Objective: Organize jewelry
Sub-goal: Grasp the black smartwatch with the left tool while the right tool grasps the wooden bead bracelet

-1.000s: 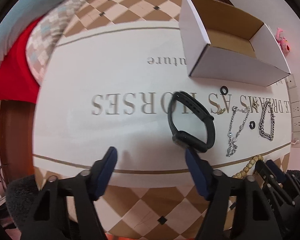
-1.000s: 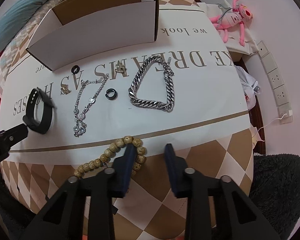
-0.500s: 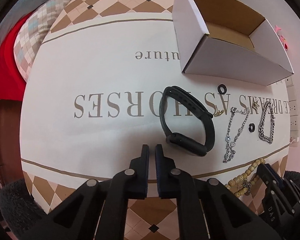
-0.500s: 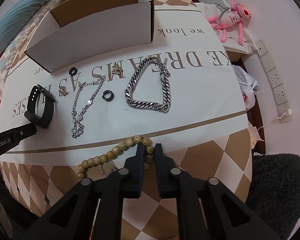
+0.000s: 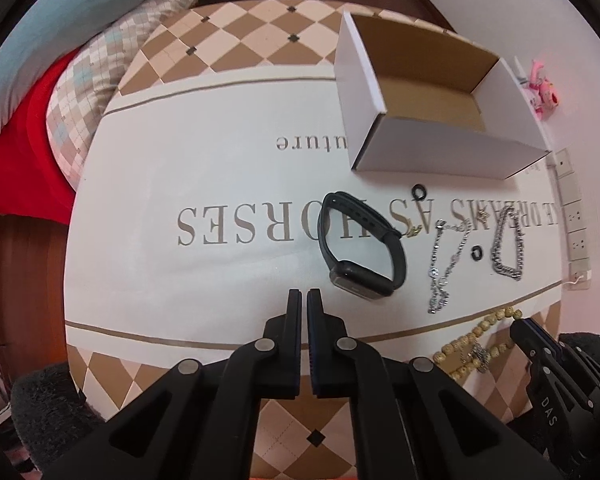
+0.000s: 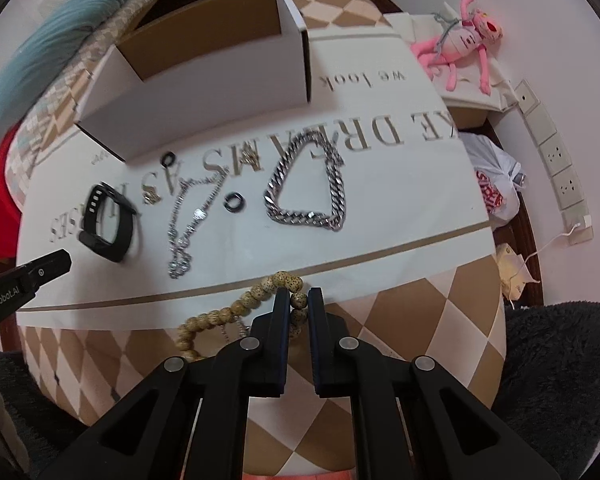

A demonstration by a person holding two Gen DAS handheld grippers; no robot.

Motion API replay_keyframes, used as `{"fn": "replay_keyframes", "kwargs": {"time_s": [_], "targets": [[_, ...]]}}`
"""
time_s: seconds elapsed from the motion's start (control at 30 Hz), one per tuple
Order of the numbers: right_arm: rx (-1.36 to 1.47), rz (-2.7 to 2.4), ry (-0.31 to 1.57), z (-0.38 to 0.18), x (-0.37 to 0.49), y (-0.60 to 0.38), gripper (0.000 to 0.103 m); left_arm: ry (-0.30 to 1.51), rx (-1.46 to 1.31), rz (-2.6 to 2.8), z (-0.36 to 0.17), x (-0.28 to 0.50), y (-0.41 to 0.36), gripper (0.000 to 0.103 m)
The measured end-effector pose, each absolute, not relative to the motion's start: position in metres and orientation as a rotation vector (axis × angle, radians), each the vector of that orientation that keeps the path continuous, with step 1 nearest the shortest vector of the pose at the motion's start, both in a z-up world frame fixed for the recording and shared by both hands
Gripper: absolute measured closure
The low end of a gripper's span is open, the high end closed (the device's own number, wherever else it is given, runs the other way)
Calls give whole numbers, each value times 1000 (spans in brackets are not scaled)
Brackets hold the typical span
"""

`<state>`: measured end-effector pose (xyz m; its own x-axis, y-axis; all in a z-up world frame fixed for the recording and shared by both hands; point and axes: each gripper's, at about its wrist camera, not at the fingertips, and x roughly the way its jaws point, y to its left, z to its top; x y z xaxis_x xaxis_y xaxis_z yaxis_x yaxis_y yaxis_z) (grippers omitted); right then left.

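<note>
An open white cardboard box stands at the back of the cloth. In front of it lie a black watch band, a thin silver chain, two black rings, a thick silver chain bracelet and a wooden bead bracelet. My left gripper is shut and empty, just left of the watch. My right gripper is shut on the bead bracelet at its far end.
A round table with a lettered white and checkered cloth. A pink plush toy and a plastic bag lie at the right. Wall sockets sit beyond. Bedding is at the left.
Both grippers have closed from open. The left one shut on nothing beside the watch. The right one closed on the bead bracelet.
</note>
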<state>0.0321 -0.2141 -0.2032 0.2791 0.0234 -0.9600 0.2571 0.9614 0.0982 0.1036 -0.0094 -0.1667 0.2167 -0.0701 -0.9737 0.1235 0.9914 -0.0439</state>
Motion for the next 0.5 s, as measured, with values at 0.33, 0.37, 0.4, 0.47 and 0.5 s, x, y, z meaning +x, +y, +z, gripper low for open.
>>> {"fn": "replay_keyframes", "kwargs": {"time_s": [0.33, 0.37, 0.4, 0.47, 0.5], "targets": [[279, -161, 1248, -191, 31, -215, 94, 1406, -230, -116, -148, 109, 21, 61], [281, -163, 1246, -192, 31, -216, 94, 1405, -246, -116, -150, 112, 19, 42], [282, -165, 1247, -192, 31, -216, 94, 1400, -259, -125, -152, 114, 16, 41], [280, -171, 1247, -193, 33, -217, 94, 1405, -229, -121, -157, 120, 10, 41], [280, -175, 1249, -194, 34, -217, 94, 1414, -210, -120, -165, 125, 2, 41]]}}
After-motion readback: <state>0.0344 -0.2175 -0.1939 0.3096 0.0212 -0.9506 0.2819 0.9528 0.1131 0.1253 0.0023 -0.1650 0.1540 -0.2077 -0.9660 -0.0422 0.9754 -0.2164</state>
